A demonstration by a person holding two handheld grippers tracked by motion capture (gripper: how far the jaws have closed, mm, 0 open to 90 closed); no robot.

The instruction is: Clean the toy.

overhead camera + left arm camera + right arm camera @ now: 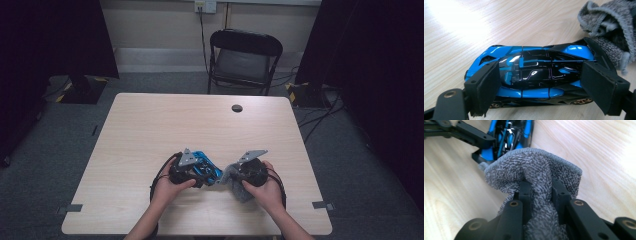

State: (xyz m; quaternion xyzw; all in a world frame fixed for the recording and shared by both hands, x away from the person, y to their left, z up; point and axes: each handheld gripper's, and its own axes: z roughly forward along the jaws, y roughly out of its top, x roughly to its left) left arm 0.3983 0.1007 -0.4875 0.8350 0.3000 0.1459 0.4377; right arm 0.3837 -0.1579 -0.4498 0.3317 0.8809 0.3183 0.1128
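A blue and black toy car (536,72) lies on the wooden table (200,120), near its front edge. My left gripper (541,85) straddles it lengthwise, one pad on the nose and the other on the tail, shut on it. In the high view the left gripper (187,170) and the car (205,165) sit just left of the right gripper (245,172). My right gripper (541,190) is shut on a bunched grey terry cloth (534,167). The cloth's folded edge is close to the car's rear end (509,135), and I cannot tell whether they touch. The cloth (609,27) also lies beside the car's tail in the left gripper view.
A dark round cable hole (237,108) sits near the table's far edge. A black folding chair (243,57) stands beyond the table. Cables run across the floor at the right, and dark curtains hang on both sides.
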